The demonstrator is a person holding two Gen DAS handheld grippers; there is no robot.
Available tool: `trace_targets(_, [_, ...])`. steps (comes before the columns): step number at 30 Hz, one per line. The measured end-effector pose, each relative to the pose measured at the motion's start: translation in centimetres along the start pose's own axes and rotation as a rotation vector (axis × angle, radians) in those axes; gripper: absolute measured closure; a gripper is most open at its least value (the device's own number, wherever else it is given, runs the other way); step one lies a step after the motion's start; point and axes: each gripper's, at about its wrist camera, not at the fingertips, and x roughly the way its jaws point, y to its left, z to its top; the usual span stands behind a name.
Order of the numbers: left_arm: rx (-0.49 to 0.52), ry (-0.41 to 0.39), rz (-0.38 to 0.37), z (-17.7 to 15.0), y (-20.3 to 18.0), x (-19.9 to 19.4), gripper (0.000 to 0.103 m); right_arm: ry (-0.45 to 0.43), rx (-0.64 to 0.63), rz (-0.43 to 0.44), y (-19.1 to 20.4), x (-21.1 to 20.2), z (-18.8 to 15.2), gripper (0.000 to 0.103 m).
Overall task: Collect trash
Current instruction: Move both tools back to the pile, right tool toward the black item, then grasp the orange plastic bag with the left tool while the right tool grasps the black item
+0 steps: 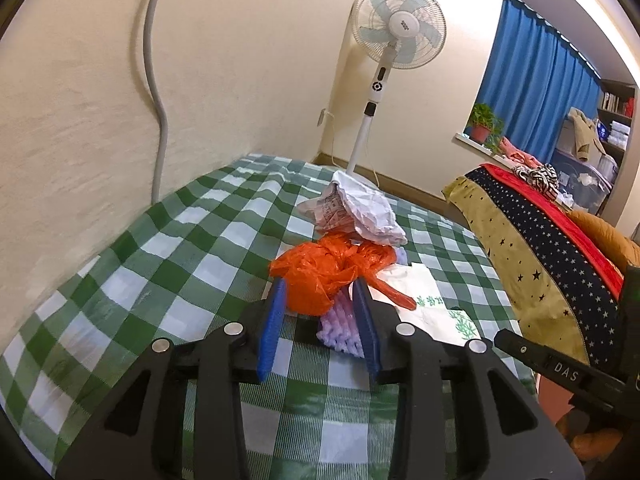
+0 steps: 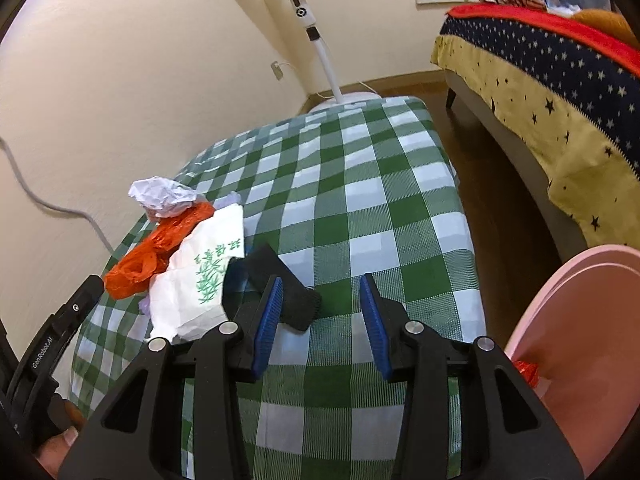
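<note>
A pile of trash lies on the green checked tablecloth (image 1: 160, 280). In the left wrist view, an orange plastic bag (image 1: 320, 272) and a purple foam net (image 1: 340, 328) sit between the blue pads of my left gripper (image 1: 318, 292), which stands open around them. Crumpled white paper (image 1: 360, 208) lies just behind, and a white paper bag with green print (image 1: 432, 300) to the right. In the right wrist view, my right gripper (image 2: 321, 282) is open over the cloth. A black fabric piece (image 2: 298, 302) lies by its left finger, beside the white paper bag (image 2: 196, 280).
A pink bin (image 2: 580, 320) stands at the table's right edge with a red wrapper (image 2: 527, 370) inside. A bed with a starred blanket (image 2: 560, 100) is across a narrow floor gap. A standing fan (image 1: 400, 28) is beyond the table's far end, with a wall along the left.
</note>
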Motion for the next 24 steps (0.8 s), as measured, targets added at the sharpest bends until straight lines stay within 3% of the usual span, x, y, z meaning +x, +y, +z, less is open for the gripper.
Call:
trace_targets(9, [-0.047, 0.038, -0.001, 0.3, 0.8, 2.1, 0.068, 0.062, -0.041, 0.005, 1.0, 2.1, -0.4, 0.062])
trace_targets(12, [-0.055, 0.054, -0.004, 0.4, 1.0, 2.6, 0.069, 0.075, -0.05, -0.002, 1.2, 2.4, -0.7, 0.068])
trace_targets(13, [-0.059, 0.059, -0.008, 0.4, 1.1, 2.7, 0.072, 0.082, -0.054, 0.0, 1.3, 2.5, -0.7, 0.078])
trace_targets(14, [-0.064, 0.065, -0.013, 0.3, 1.2, 2.8, 0.08, 0.085, -0.062, 0.0, 1.4, 2.6, -0.8, 0.081])
trace_targets(17, [-0.071, 0.066, -0.015, 0.2, 1.6, 2.5, 0.089, 0.081, -0.075, 0.002, 1.6, 2.3, -0.8, 0.089])
trace_targets(24, [-0.069, 0.061, 0.022, 0.5, 2.3, 0.8, 0.093, 0.043, -0.069, -0.008, 1.4, 0.5, -0.5, 0.094])
